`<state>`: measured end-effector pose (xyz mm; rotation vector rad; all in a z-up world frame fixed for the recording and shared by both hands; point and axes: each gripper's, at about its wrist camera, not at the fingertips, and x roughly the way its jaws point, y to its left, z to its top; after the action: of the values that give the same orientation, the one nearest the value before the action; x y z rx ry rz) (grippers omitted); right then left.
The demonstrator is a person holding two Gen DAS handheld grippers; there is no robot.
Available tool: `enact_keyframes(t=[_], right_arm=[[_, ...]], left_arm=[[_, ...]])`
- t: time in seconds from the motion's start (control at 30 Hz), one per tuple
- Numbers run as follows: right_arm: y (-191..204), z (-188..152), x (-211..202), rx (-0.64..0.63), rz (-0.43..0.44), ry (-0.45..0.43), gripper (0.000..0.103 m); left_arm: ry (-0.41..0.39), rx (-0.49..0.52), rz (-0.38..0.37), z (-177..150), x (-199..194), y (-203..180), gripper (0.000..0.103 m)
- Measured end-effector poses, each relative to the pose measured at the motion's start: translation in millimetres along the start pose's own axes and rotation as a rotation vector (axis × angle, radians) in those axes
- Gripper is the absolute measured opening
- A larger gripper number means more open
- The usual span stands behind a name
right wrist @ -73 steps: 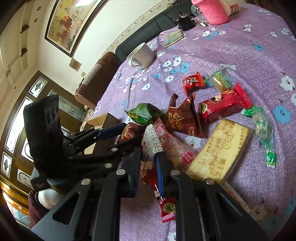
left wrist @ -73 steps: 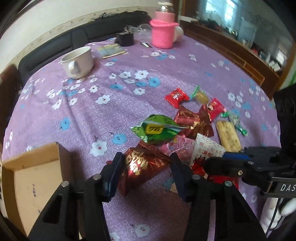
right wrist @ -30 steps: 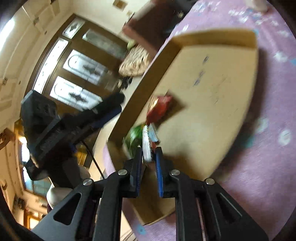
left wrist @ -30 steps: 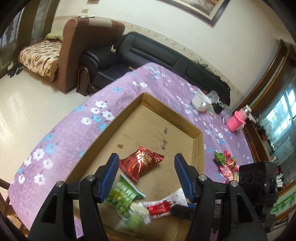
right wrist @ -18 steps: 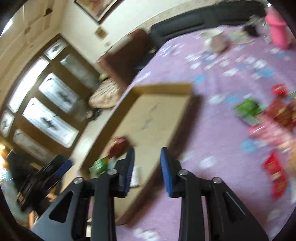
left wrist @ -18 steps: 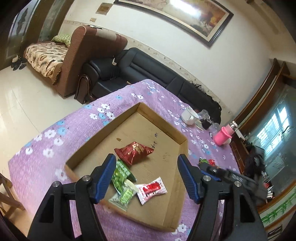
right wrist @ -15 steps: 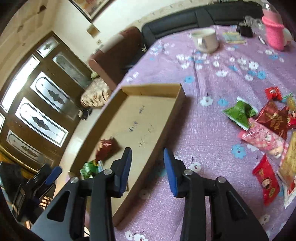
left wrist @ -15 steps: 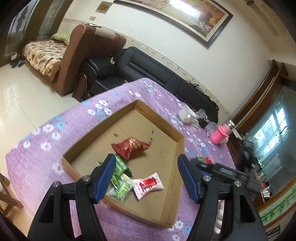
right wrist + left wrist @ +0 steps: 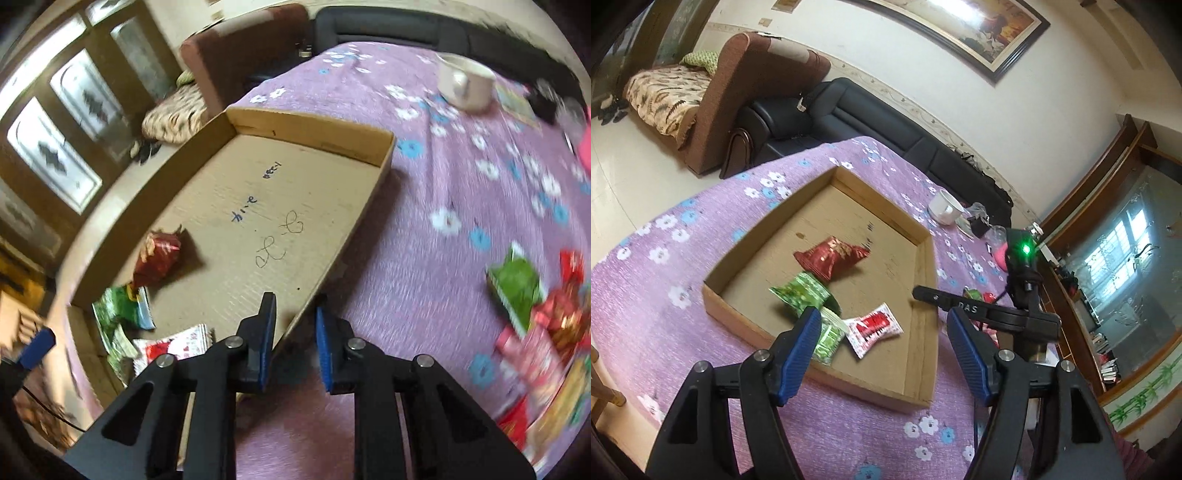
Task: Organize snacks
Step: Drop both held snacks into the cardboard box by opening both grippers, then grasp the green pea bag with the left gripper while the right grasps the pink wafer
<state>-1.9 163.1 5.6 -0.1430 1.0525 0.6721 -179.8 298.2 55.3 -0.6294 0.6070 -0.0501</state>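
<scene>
Over the cardboard tray (image 9: 925,280), left wrist view: left gripper (image 9: 882,347) hangs with its blue-padded jaws spread wide, nothing between them. Tray sits on a purple flowered tablecloth (image 9: 679,266). Inside the tray, toward its near end: a red foil snack bag (image 9: 831,256), a green snack packet (image 9: 799,295) touching it on the near side, a second green packet (image 9: 829,338) partly behind the left finger, and a white-and-red packet (image 9: 873,326) just beside that. Right gripper's body (image 9: 990,314) reaches in from the right, past the tray's right wall; its jaws cannot be judged from this side. Beyond the tray's far corner: a white mug (image 9: 943,210).

Right wrist view, partly blurred: right gripper (image 9: 293,338) hovers above the tray's near wall (image 9: 364,206), jaws closing, a narrow gap between the pads, nothing in it. Same red bag (image 9: 159,256), green packets (image 9: 118,314) and white-and-red packet (image 9: 177,345) lie at the tray's left end. Loose snacks (image 9: 532,306), green and red, lie on the cloth well right of the tray. Mug (image 9: 463,83) stands beyond the tray's far right corner.
</scene>
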Motion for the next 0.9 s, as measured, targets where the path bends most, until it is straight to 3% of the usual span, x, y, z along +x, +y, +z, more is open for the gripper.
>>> enact_keyframes(t=[0.23,0.27,0.33,0.4,0.43,0.47,0.53,0.63,0.73,0.9], right_arm=[[-6,-6,-13,-0.071,-0.061,-0.031,0.025],[-12,-7,-29,-0.053,-0.047,-0.076,0.025],[-23,-9,-64,-0.033,-0.059,-0.17,0.031],[-38,-15,-100,-0.026,-0.122,-0.268,0.058],[-47,-18,-114,-0.018,-0.147,-0.312,0.089],[-60,-23,-127,-0.002,-0.172,-0.356,0.098],[-87,-30,-139,0.045,-0.221,-0.367,0.097],[-138,-47,-134,0.167,-0.238,-0.255,0.08],[-161,-67,-125,0.219,-0.214,-0.202,0.066],[-161,-82,-107,0.182,-0.128,-0.169,0.064]], left_arm=[[-0.03,0.042,0.008,-4,-9,-12,0.071],[-0.057,0.068,0.028,-4,-14,-17,0.072],[-0.135,0.137,0.087,-3,-26,-28,0.083],[-0.179,0.181,0.098,-3,-32,-36,0.084],[-0.178,0.186,0.079,-3,-31,-39,0.084],[-0.158,0.18,0.036,-4,-28,-40,0.084],[-0.113,0.167,0.009,-7,-18,-41,0.084],[-0.057,0.152,-0.012,-13,-4,-42,0.083],[-0.013,0.161,-0.026,-17,4,-49,0.083],[0.054,0.187,-0.037,-24,19,-68,0.083]])
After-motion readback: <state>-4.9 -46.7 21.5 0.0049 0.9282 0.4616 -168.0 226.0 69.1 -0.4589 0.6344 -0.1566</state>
